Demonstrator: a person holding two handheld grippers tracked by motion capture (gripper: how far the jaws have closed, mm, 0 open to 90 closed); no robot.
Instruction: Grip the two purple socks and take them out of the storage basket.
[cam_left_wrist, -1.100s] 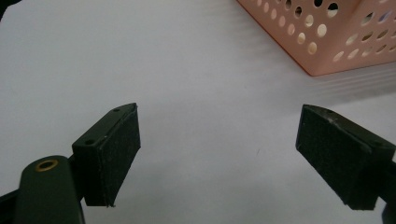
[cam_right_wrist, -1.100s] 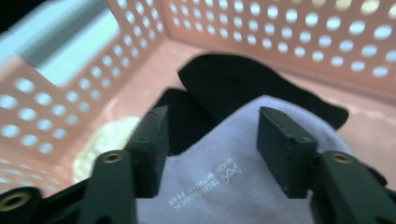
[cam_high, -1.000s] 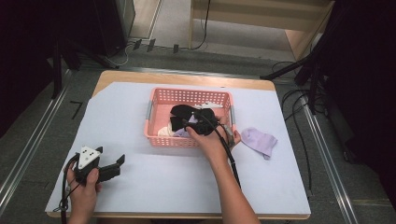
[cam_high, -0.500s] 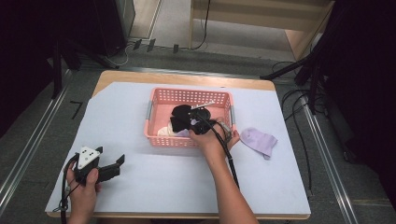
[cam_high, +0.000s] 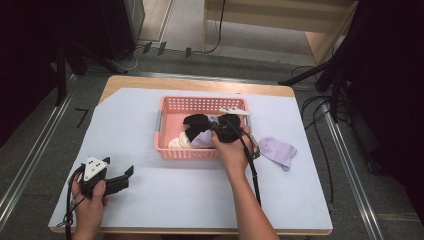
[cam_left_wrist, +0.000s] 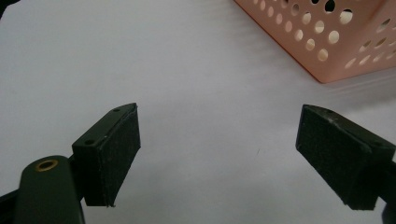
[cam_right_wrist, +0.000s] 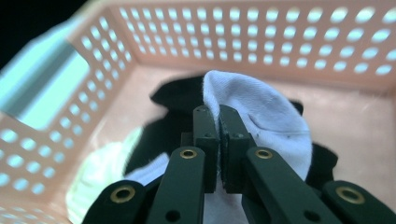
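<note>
Inside the pink basket (cam_right_wrist: 289, 42), the right gripper (cam_right_wrist: 218, 116) is clenched on a fold of a pale lavender-white sock (cam_right_wrist: 261, 116), its jaws having just been closing with the cloth pinched between them. In the high view the same gripper (cam_high: 220, 132) sits over the basket's middle, the sock (cam_high: 202, 139) bunched just at its tip. Under and around the sock lies a black garment (cam_right_wrist: 173, 100), and a cream-coloured cloth (cam_right_wrist: 100, 172) rests in the basket's near corner. The basket (cam_high: 165, 150) stands on the white-covered table (cam_high: 165, 200), and a second lavender sock (cam_high: 277, 151) lies on the table just beside its right wall. Near the table's front left corner, the left gripper (cam_high: 127, 173) hangs released, holding nothing, its jaws spread wide over bare table (cam_left_wrist: 205, 84), with the basket's corner (cam_left_wrist: 336, 42) farther off.
</note>
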